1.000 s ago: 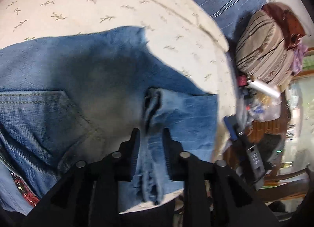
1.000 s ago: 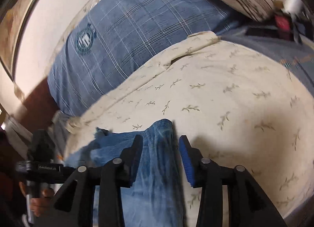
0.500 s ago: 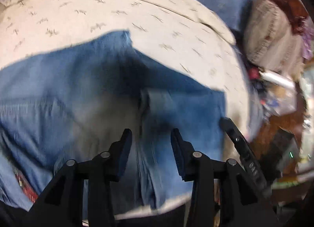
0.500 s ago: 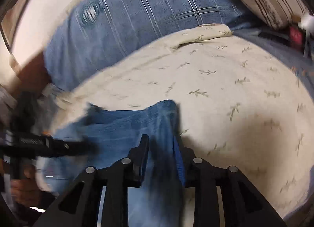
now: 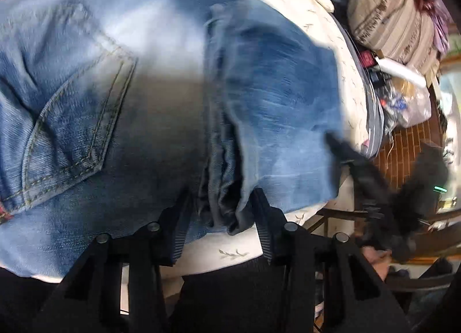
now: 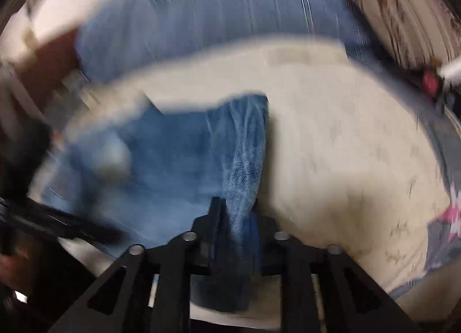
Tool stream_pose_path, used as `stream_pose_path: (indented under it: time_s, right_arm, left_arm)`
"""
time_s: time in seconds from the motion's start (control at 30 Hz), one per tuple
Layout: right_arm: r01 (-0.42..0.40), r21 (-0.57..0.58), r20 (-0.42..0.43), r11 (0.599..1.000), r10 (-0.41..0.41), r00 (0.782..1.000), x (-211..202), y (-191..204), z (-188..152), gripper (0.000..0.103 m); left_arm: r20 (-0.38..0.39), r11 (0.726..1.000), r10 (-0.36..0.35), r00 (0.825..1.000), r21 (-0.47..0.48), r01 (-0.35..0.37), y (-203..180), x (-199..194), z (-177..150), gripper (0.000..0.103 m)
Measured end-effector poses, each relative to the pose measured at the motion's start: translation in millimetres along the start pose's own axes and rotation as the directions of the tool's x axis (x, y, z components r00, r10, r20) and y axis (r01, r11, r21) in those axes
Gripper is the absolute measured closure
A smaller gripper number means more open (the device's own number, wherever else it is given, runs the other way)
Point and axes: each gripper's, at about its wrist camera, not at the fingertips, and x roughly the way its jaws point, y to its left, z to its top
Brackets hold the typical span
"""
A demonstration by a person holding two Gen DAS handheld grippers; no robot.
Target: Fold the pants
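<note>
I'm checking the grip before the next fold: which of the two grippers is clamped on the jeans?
The right gripper: its fingers pinch a fold of the jeans. The left gripper stands open, its fingers apart on either side of the bunched denim edge.

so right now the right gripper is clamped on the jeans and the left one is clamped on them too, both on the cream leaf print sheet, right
Not quite. The right gripper is shut on the jeans over the cream leaf-print sheet, but the left gripper is open: the left wrist view shows its fingers spread either side of the bunched denim, not pinching it.
</note>
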Motion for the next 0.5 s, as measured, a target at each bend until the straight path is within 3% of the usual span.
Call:
stream_pose_path:
  time_s: [0.07,0.17,0.23,0.3,0.37,0.4,0.43,0.5]
  right_arm:
    - [-0.095,0.122,0.038,0.988,0.091,0.995,-16.0,-13.5,0.4,0.073]
    - [-0.229,0.241,0.128,0.943,0.203,0.971,-42.5,-33.6,-8.1,0.063]
    - [-0.249,0.289,0.121,0.925,0.222,0.967,-45.3,-40.1,-19.8,0.057]
    - [-0.218,0.300,0.053,0.929,0.212,0.976,-31.0,-41.2,-32.6,0.057]
    - [-0.197,0.257,0.006,0.946,0.202,0.979,-21.9,-32.5,-40.6,0.070]
    - [-0.167,0.213,0.013,0.963,0.168,0.986,-23.2,-26.2,-41.4,0.075]
    - [-0.108,0.133,0.014,0.985,0.107,0.994,-23.7,-15.4,-41.3,0.075]
    - [-0.056,0.079,0.000,0.995,0.056,0.998,-22.2,-5.5,-38.3,0.075]
  left_arm:
    - [-0.003,0.999,-0.028,1.000,-0.017,0.028,0.2,-10.2,-2.5,0.062]
    - [0.030,0.998,-0.056,0.998,-0.007,0.056,1.8,-27.2,-8.5,0.062]
    - [0.036,0.998,-0.064,0.997,-0.001,0.064,4.4,-30.9,-16.2,0.049]
    - [0.038,0.999,-0.040,0.998,0.006,0.040,1.4,-23.4,-18.7,0.045]
    - [0.018,1.000,-0.009,1.000,0.012,0.009,3.7,-14.9,-22.4,0.045]
    - [0.031,0.999,0.027,0.999,0.036,-0.028,1.2,-11.3,-23.4,0.045]
    - [0.046,0.996,0.053,0.998,0.073,-0.056,-3.2,-9.2,-24.9,0.045]
    - [0.053,0.989,0.083,0.995,0.117,-0.089,-9.7,-7.7,-25.1,0.045]
